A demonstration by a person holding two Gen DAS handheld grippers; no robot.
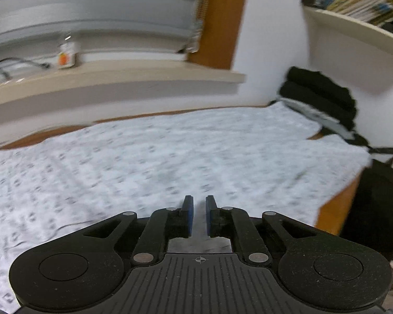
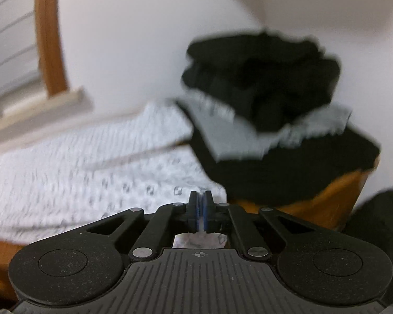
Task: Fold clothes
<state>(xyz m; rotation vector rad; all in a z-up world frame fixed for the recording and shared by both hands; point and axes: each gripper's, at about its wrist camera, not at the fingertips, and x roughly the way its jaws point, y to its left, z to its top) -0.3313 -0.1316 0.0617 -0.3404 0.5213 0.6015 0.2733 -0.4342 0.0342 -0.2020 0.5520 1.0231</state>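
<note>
2 grippers: left gripper (image 1: pixel 199 210) empty, right gripper (image 2: pixel 201 210) pinching white patterned garment (image 2: pixel 97 154).

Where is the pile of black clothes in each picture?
Left wrist view: the pile of black clothes sits far right, above the middle, against the white wall.
Right wrist view: the same pile fills the upper right, much closer, with a grey piece beneath it.
Shared landmark: the white patterned cloth spread on the table, running up to the pile in both views.
</note>
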